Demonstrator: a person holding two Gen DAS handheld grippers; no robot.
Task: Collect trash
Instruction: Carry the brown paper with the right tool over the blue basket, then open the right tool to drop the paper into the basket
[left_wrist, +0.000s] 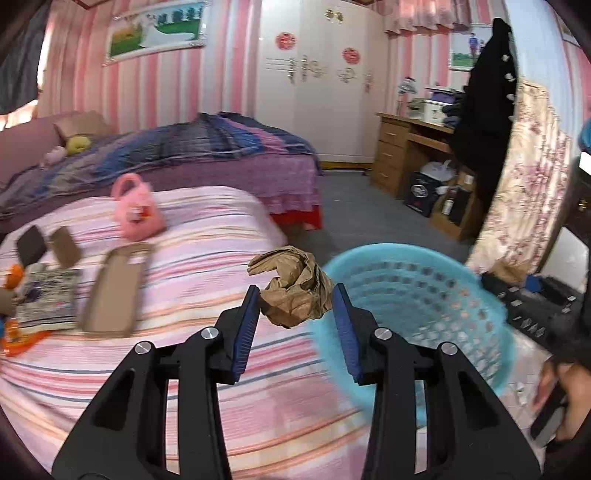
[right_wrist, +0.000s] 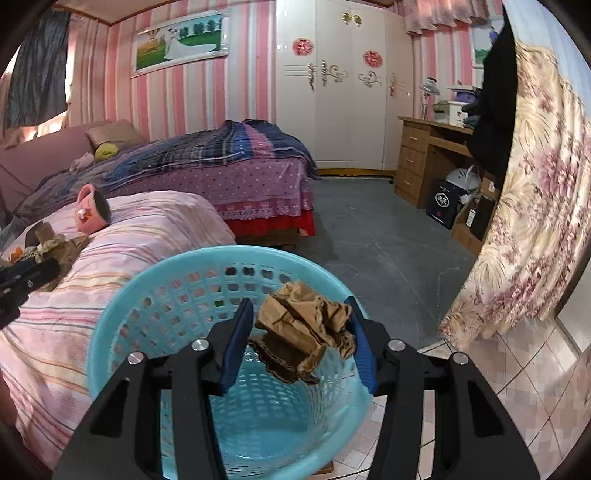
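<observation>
In the left wrist view, the left gripper (left_wrist: 295, 295) sits low centre of the frame, its jaws narrowed onto a crumpled brown paper wad (left_wrist: 295, 291); both blue pads seem to touch it, so I judge it held; the blue basket (left_wrist: 480, 295) lies to the right of it, its rim just past the wad, above the striped bedspread (left_wrist: 184, 258); more scraps wait at the left edge; carry it fully over the rim before letting go.

In the right wrist view, the right gripper (right_wrist: 301, 321) at lower centre grips a second brown paper bundle (right_wrist: 306, 325), jaws about half apart, directly above the basket's (right_wrist: 155, 280) mouth; releasing here should drop it cleanly inside.
</observation>
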